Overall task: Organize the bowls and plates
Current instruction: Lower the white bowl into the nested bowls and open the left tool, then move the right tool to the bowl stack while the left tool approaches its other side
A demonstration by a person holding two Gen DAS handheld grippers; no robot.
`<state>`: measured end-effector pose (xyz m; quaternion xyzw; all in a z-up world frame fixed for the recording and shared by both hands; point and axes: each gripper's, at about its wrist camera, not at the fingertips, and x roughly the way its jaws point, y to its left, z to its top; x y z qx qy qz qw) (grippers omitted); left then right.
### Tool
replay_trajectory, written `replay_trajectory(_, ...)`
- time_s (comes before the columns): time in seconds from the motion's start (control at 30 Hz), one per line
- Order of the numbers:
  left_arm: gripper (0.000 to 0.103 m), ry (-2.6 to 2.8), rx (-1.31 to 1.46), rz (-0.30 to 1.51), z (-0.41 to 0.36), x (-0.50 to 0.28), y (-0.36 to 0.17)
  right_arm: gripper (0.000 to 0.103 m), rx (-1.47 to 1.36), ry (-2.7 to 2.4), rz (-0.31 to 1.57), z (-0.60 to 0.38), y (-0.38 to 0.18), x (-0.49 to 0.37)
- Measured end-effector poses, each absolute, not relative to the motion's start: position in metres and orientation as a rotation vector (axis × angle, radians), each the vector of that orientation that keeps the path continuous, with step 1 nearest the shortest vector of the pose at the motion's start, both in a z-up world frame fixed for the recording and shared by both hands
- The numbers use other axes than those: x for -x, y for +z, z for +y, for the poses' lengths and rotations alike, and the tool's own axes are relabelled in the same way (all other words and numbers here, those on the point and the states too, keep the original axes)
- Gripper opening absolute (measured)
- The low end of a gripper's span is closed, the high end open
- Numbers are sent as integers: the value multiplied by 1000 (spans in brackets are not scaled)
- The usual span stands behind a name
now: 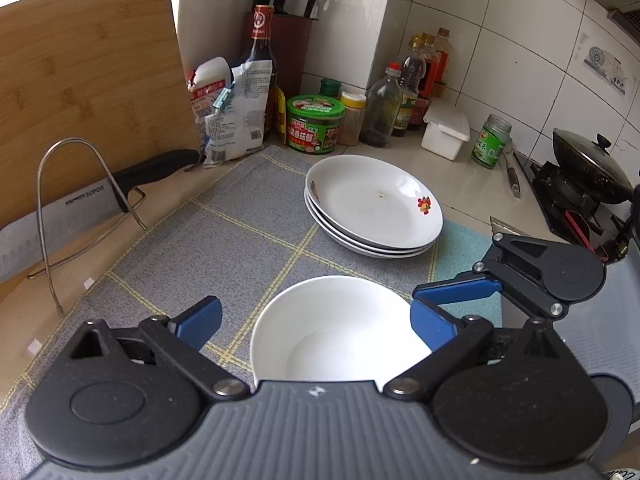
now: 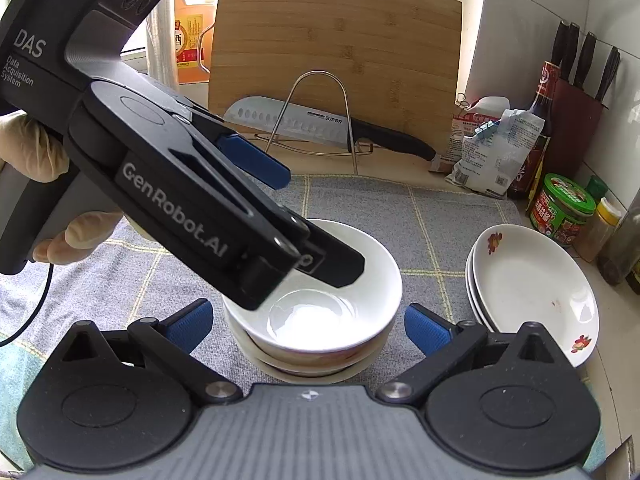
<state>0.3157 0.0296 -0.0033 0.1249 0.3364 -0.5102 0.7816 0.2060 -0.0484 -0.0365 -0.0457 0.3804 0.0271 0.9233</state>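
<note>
A white bowl sits on top of a stack of bowls on the grey checked mat. My left gripper is open just above it, one finger on each side of the bowl; in the right wrist view its lower finger reaches over the bowl's rim. My right gripper is open, its fingers either side of the bowl stack, not touching. A stack of three white plates with red flower marks lies on the mat beyond, also in the right wrist view.
A bamboo cutting board and a cleaver on a wire rack stand at the back. Sauce bottles, jars, bags and a knife block line the tiled wall. A wok on the stove is at far right.
</note>
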Motion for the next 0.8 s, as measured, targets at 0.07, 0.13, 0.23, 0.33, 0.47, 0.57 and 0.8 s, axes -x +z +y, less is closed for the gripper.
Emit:
replay_trajectory(0.07,100,-1090,-257,716,37,-316,-2,103,96,53,785,-49,-37,-204)
replay_trajectory(0.13,100,-1072,-244,710,46,-317,-1,103,88,55,785,-50,-38,-202)
replay_trajectory(0.23,101,-1043,-220,698,61,-315,-3,103,94,49,785,-49,-40,-196)
replay_trajectory(0.33,101,-1016,-190,688,77,-310,-7,103,109,51,796,-48,-45,-190)
replay_trajectory(0.47,102,-969,-181,657,92,-297,-17,103,123,57,833,-51,-56,-185)
replay_trajectory(0.57,102,-927,-224,640,97,-283,-31,103,132,65,853,-58,-64,-183)
replay_trajectory(0.8,102,-819,-238,723,85,-262,-60,103,162,141,896,-83,-83,-189)
